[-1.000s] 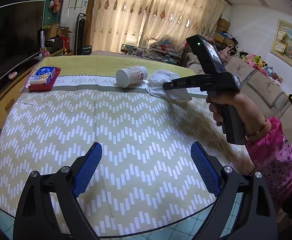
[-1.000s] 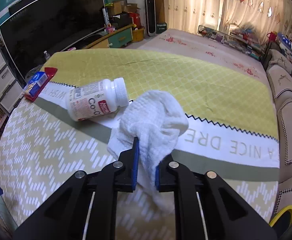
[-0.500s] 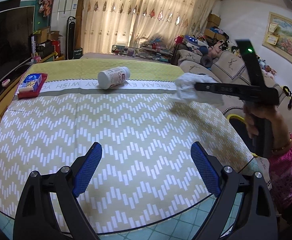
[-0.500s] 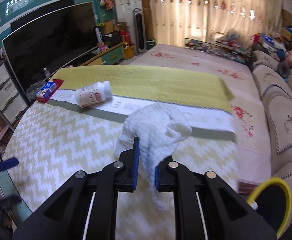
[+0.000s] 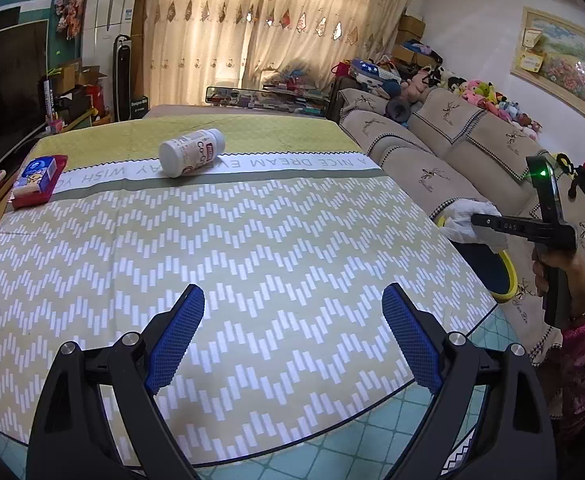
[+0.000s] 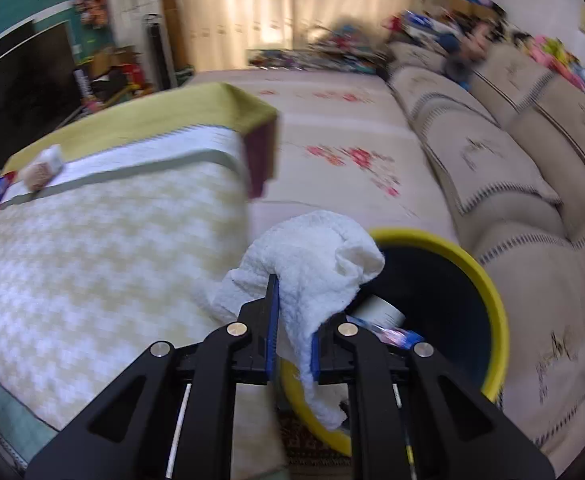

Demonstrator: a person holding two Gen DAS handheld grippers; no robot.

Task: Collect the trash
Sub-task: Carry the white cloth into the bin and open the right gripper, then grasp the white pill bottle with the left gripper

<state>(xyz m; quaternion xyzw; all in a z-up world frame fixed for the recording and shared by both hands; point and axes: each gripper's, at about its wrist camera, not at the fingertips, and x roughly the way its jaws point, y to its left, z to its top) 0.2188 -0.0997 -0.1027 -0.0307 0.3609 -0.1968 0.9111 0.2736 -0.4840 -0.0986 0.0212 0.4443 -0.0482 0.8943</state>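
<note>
I see the table (image 5: 252, 248) with its chevron cloth, then the yellow-rimmed bin (image 6: 488, 288) beside it. My right gripper (image 6: 292, 332) pinches a crumpled paper towel (image 6: 312, 256) above the bin's near rim; it's light, limp, best held mid-bunch. The pill bottle (image 5: 190, 152) lies on the table. My left gripper (image 5: 292, 336) gapes empty.

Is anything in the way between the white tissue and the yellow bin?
Nothing visible is. The right tool holds the tissue just over the bin's near rim, and the open mouth is clear, with only some trash already down inside.
</note>
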